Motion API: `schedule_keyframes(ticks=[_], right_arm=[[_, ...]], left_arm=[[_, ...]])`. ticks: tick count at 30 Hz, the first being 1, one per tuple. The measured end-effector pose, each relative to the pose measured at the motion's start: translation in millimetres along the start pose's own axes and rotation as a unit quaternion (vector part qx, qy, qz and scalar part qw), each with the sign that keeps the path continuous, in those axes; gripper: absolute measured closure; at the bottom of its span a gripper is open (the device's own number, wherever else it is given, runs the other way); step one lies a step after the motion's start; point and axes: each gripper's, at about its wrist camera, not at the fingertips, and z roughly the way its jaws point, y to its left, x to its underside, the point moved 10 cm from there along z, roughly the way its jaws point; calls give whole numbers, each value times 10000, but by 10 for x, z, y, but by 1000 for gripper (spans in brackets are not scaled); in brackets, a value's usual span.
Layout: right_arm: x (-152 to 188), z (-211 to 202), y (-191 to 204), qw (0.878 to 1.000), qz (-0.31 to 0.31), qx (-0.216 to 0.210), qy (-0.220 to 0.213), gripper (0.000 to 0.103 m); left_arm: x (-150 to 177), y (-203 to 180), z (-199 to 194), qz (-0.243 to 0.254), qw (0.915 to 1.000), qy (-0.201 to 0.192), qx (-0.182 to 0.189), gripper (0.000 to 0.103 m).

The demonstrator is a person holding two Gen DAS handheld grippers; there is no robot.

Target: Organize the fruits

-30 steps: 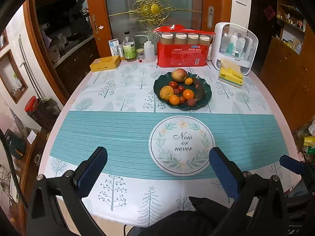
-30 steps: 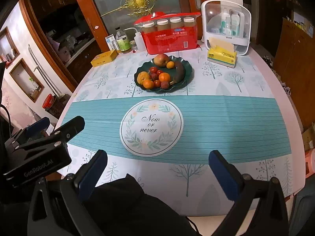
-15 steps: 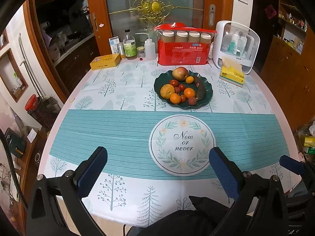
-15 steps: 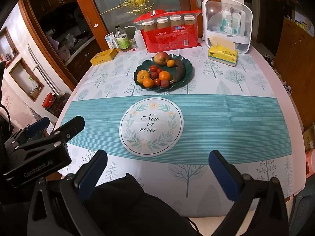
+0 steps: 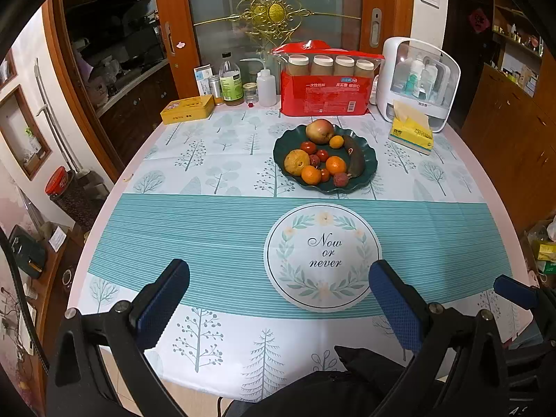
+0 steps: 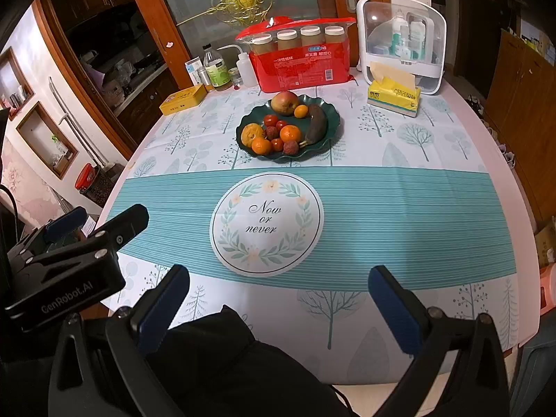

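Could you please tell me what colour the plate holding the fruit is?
The fruit plate is dark green with a wavy rim, clearest in the right wrist view.

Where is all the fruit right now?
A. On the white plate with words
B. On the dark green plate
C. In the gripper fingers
B: the fruit is piled on the dark green plate, while the white plate is bare and both grippers hold nothing.
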Motion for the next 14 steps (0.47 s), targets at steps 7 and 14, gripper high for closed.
schedule_keyframes(ticks=[7, 14], right_arm=[[-4, -2, -1, 10000, 2, 1, 7, 0], [4, 6, -4, 10000, 2, 0, 11, 0]], left_arm=[[-4, -3, -2, 2, 10000, 6, 5, 1], [-7, -8, -4, 0, 10000, 4, 1, 1]])
